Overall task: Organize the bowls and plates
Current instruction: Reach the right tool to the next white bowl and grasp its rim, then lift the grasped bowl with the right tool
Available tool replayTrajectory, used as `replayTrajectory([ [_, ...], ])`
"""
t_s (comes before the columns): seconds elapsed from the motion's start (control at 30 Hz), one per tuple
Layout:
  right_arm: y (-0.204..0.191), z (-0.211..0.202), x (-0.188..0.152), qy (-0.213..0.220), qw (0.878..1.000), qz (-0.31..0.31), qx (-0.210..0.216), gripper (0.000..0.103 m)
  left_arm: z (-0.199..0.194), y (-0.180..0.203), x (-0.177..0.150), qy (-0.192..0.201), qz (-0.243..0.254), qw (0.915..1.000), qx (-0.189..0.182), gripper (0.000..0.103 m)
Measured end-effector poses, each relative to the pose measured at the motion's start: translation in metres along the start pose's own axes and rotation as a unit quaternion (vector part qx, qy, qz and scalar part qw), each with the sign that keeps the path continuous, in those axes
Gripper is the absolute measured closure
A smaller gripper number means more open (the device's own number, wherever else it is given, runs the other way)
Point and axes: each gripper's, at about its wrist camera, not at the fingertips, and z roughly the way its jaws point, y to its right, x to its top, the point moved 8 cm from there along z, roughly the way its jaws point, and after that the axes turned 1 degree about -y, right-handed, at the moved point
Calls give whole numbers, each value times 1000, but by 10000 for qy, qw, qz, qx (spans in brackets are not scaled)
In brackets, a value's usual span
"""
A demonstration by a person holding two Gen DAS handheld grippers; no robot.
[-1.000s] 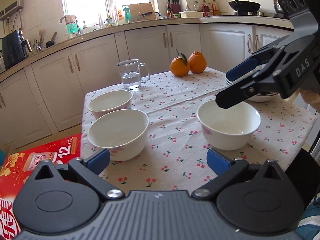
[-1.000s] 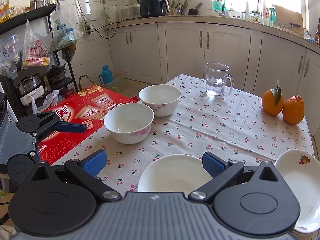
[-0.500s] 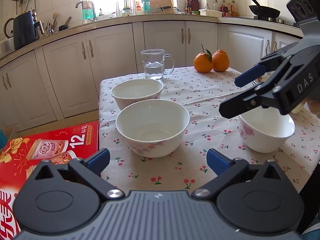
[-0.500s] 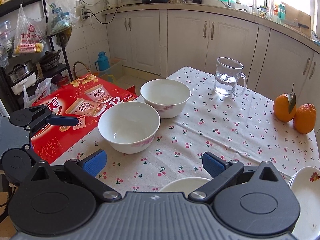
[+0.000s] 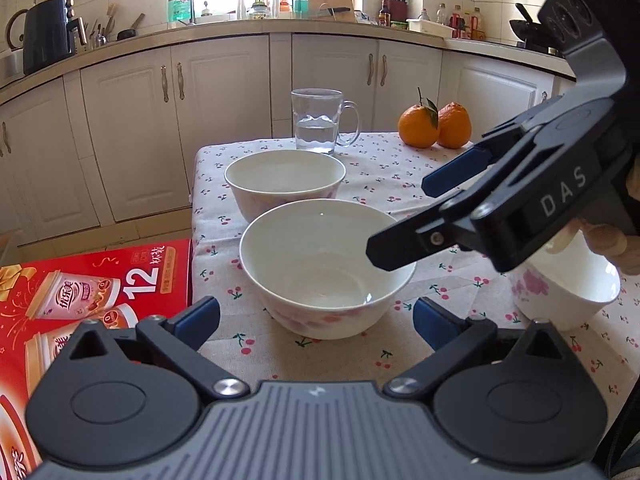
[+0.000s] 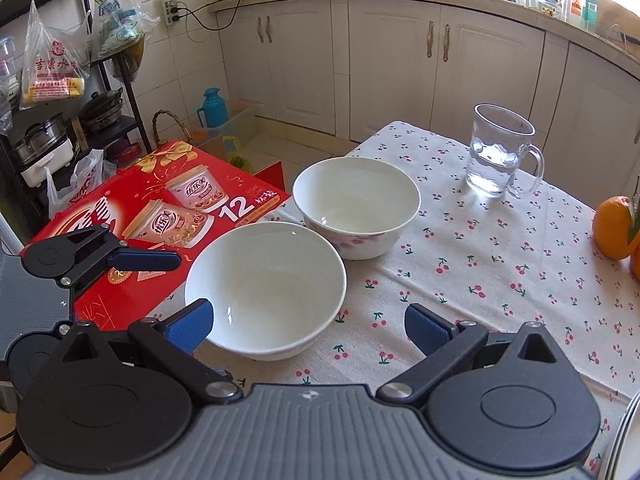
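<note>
Near white bowl point(image 5: 328, 268) on the cherry tablecloth point(image 5: 404, 184), straight ahead between the spread fingers of left gripper point(image 5: 316, 316). Right gripper point(image 6: 308, 326) also spread wide, holding nothing, same bowl toward its left finger. Probably closer for the left. Second bowl point(image 5: 285, 180) just behind.

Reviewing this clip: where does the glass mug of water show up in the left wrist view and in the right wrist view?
Left wrist: glass mug sits upper centre, at the table's far edge behind the two bowls.
Right wrist: glass mug sits upper right, beyond the far bowl.
Shared landmark: the red box beside the table, left in both views.
</note>
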Motion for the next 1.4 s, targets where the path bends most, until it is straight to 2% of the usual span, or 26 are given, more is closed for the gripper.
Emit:
replayTrajectory([
  [0.13,-5,13,7,-89,9998,-65,153,1,3,-1,3,46,1,10000,-43,1],
  [0.27,-7,24,10,-186,9993,-178,274,11,5,-1,4,49,6,9999,-120,3],
  [0.37,-5,30,12,-239,9991,-139,336,15,7,2,6,65,38,9998,-204,4],
  [0.5,-5,36,15,-286,9986,-102,441,23,9,3,8,53,55,9996,-273,15],
  [0.77,-1,41,17,-352,9979,4,544,34,9,3,8,49,68,9996,-279,15],
  [1.4,-2,43,15,-457,9973,-14,568,34,13,6,8,-24,474,9988,-127,15],
])
